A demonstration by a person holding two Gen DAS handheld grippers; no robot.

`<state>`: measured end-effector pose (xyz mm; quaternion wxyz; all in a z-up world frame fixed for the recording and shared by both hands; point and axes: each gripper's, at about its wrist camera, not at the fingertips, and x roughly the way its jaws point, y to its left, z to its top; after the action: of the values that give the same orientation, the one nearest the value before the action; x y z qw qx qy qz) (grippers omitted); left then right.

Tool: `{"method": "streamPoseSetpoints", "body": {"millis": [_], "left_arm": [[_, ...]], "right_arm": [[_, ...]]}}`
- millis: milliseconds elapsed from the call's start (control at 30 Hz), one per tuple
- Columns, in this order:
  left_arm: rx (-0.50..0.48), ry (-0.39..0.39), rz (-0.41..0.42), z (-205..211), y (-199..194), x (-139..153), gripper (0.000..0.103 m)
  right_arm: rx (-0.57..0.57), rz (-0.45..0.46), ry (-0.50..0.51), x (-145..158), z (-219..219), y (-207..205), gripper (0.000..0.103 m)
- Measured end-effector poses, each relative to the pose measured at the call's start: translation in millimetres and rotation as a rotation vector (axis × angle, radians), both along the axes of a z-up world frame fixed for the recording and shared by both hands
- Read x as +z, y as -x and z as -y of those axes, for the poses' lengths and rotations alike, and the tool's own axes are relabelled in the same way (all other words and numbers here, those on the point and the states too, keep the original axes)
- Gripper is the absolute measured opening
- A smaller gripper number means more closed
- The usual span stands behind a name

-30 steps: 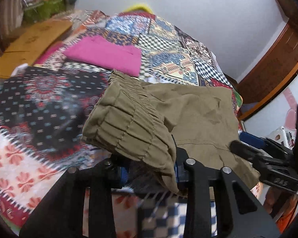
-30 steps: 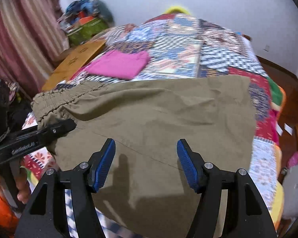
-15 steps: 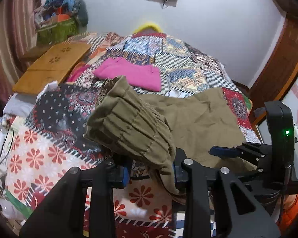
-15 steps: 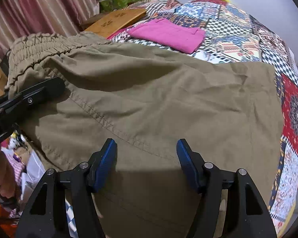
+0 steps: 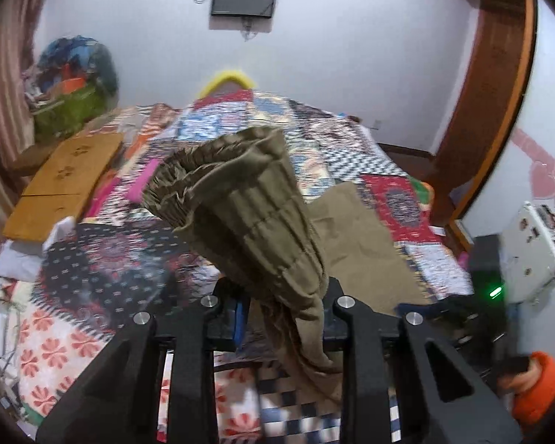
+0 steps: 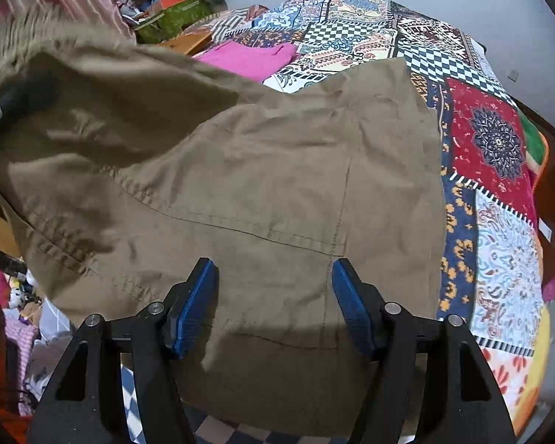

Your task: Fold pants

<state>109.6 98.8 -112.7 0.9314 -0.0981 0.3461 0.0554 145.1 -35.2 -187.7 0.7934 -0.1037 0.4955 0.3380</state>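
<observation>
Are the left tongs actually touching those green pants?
Touching. The left wrist view shows the left tongs shut on the pants, the gathered waistband bunched between them and lifted.

- Your left gripper (image 5: 283,318) has its inner pads buried under the bunched waistband of the pants (image 5: 248,199), so you cannot see them.
- The quilt (image 5: 103,259) blurs at the left of that view.
- From your right wrist, the pants (image 6: 277,185) hide the near bed, and the waistband at upper left is smeared.
- The pink cloth (image 6: 248,57) is half covered.
</observation>
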Motion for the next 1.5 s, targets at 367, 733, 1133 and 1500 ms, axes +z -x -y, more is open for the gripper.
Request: {"method": "streamPoseSetpoints", "body": {"millis": [367, 733, 1133, 1500], "left_arm": [[-0.131, -0.034, 0.012, 50, -28, 15, 0.023], [-0.232, -0.002, -0.029, 81, -55, 5, 0.022], [-0.341, -0.008, -0.149, 125, -83, -28, 0.022], [-0.422, -0.077, -0.304, 162, -94, -71, 0.022]], "right_arm": [[-0.074, 0.065, -0.063, 33, 55, 11, 0.062], [-0.207, -0.081, -0.118, -8, 102, -4, 0.062], [-0.356, 0.071, -0.113, 30, 157, -2, 0.062], [-0.422, 0.13, -0.103, 44, 180, 5, 0.062]]}}
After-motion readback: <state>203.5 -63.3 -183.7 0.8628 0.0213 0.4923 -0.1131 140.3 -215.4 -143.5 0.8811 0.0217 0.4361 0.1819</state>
